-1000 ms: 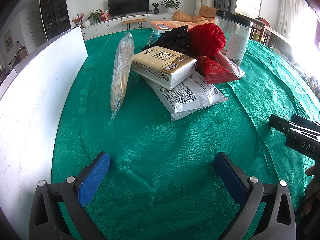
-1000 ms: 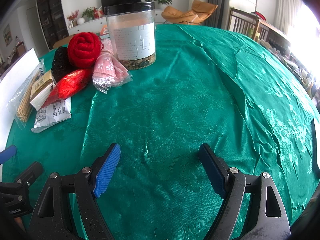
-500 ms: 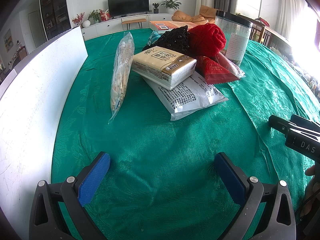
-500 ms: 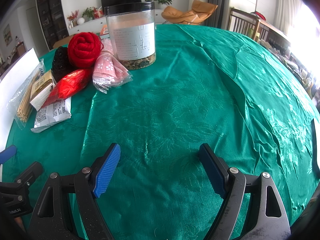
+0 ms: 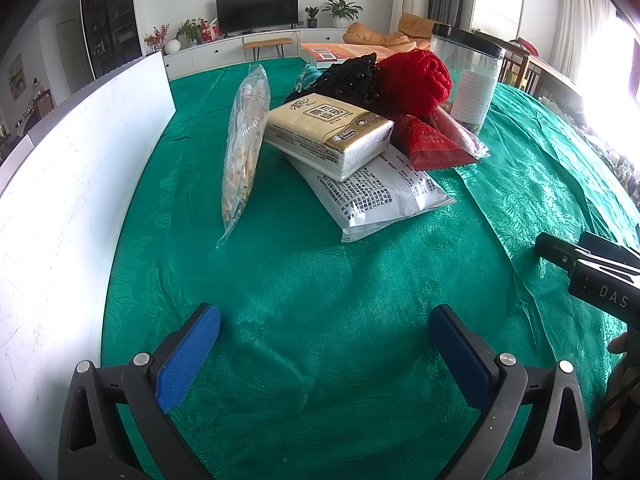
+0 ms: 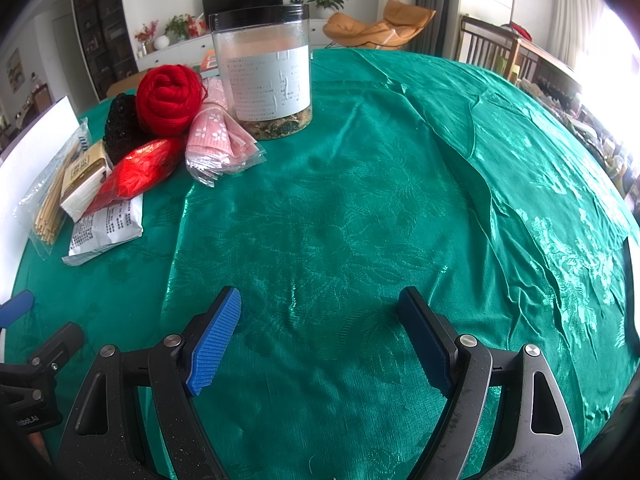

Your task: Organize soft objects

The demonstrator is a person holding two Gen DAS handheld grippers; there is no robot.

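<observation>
Home living room, television [image 5: 257, 8] on cabinet, potted plants [image 5: 342, 10], armchair [image 6: 380, 26]

Bare green cloth [image 6: 360, 208] covers the counter ahead and to the right, open for passing. The pile [image 5: 352, 136] and tall jar [image 6: 264, 72] crowd the far left; a white board [image 5: 60, 200], probably upright, walls the left edge.

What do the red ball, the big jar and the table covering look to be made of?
Red ball: wound yarn, probably wool or acrylic, matte, strands visible. Jar: clear container, likely plastic, with a black lid and a paper-like label. Table covering: woven green cloth with a satin sheen, floral pattern and creases.
</observation>
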